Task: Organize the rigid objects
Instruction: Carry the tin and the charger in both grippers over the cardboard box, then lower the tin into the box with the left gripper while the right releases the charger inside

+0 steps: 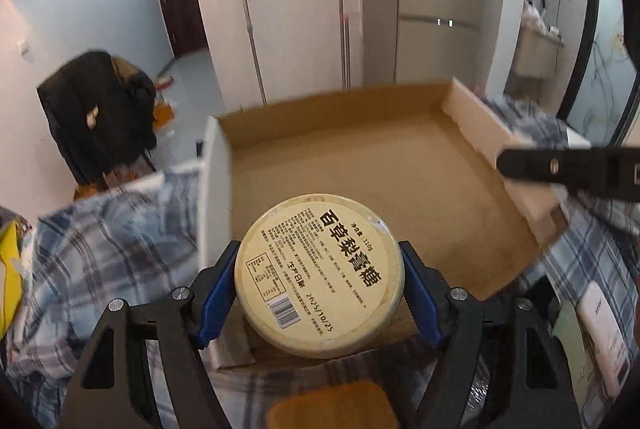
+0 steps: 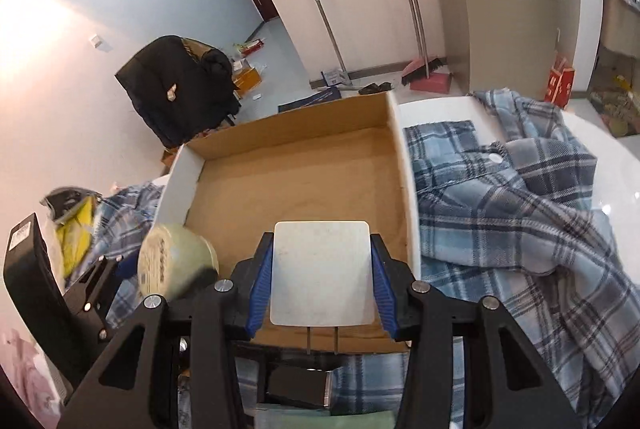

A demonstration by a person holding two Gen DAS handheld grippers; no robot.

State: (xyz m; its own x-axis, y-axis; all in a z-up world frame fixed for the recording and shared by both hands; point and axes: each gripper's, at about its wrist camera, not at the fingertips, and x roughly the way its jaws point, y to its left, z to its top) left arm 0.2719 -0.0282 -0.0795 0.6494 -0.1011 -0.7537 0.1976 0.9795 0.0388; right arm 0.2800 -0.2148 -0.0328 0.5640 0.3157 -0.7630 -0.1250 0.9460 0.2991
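A round tin [image 1: 319, 276] with a cream label printed in dark characters is clamped between the blue pads [image 1: 218, 295] of the left gripper [image 1: 319, 293], its flat labelled face turned toward the camera. The tin is held over the near edge of a shallow cardboard box [image 1: 400, 165], whose brown floor is seen bare beyond it. In the right wrist view, a flat white plug adapter [image 2: 322, 274] with rounded corners is gripped at its two sides by the right gripper [image 2: 322, 285], and two thin metal prongs are seen sticking out of its lower edge. The adapter is likewise held above the near part of the box [image 2: 296, 181], and the tin [image 2: 176, 261] in the other gripper is seen just to its left, at the box's near left corner. The box is set on a white table [image 2: 608, 165], with a blue plaid shirt [image 2: 520, 197] spread around it on both sides. A black finger of the right gripper is seen crossing the box's right wall in the left wrist view. A dark jacket [image 2: 176, 85] is draped over a chair behind the box, and a broom [image 2: 424, 69] is leaned against the far wall.
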